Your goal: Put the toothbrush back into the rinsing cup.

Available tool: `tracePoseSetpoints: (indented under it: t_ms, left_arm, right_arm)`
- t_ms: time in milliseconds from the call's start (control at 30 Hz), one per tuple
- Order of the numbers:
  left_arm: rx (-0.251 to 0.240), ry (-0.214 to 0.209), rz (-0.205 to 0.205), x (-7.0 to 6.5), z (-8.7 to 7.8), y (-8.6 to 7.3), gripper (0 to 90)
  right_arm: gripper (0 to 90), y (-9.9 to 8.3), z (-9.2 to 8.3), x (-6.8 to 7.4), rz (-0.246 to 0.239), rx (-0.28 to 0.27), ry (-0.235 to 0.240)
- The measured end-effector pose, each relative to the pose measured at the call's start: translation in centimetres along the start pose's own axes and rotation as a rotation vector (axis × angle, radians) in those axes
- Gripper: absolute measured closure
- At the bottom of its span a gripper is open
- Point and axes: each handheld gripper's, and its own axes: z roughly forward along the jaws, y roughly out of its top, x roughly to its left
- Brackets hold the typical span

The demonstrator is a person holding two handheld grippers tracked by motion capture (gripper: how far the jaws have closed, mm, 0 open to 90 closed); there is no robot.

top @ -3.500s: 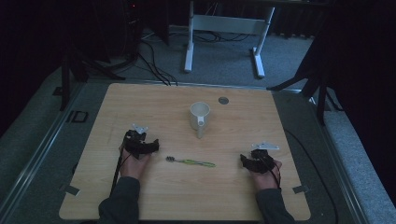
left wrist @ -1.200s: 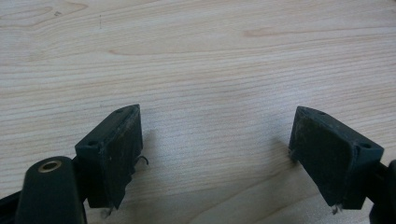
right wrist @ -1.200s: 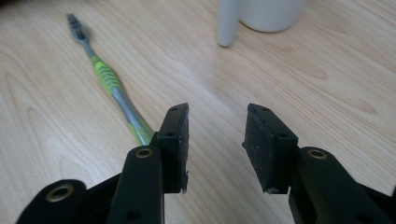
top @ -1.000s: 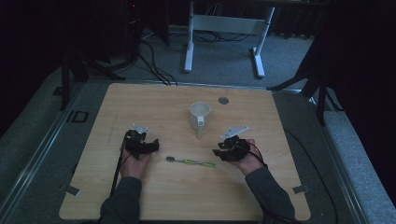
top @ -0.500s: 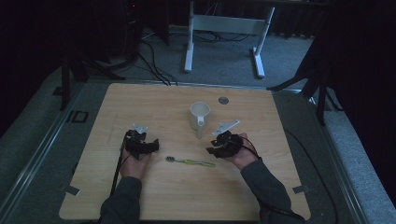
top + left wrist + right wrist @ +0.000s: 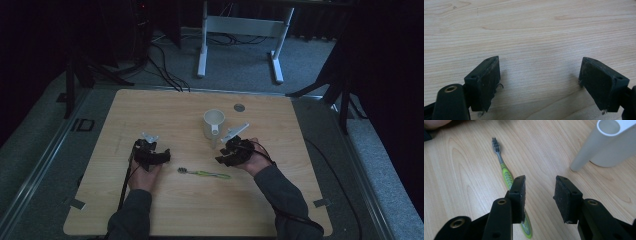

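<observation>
Here, in the high view, we see the right gripper [image 6: 223, 158] tipped down toward the toothbrush [image 6: 206, 174], which lies flat on the wooden table [image 6: 165, 115] just ahead of and below its jaws. The white cup [image 6: 213, 124] stands upright just beyond that gripper. The left gripper [image 6: 161, 157] rests low over bare wood, well apart from the brush; we judge it is parked out of the way.

In the left gripper view, its 2 jaws stand wide apart with nothing but wood grain between them.

In the right gripper view, the 2 jaws are parted and hold nothing. The green handle of the toothbrush [image 6: 505, 171] runs under the left jaw, its bristles pointing away, so we judge the gap is not yet centred on it. The cup [image 6: 614, 143] sits off to the upper right.

We can read no brand, label or writing anywhere.
</observation>
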Motion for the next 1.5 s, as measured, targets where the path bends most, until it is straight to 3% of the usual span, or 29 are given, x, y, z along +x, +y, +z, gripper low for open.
tracePoseSetpoints:
  t_ms: [433, 1267, 1500]
  left_arm:
    - [0.0, 0.0, 0.001, 0.0, 0.0, 0.0, 17.8]
    - [0.0, 0.0, 0.001, 0.0, 0.0, 0.0, 17.8]
    - [0.0, 0.0, 0.001, 0.0, 0.0, 0.0, 17.8]
  right_arm:
    - [61.4, 1.0, 1.0, 0.1, -0.036, 0.045, 0.057]
    - [63.4, 3.6, 2.5, 1.3, -0.163, 0.168, 0.15]
    - [64.0, 4.0, 2.8, 1.6, -0.179, 0.198, 0.156]
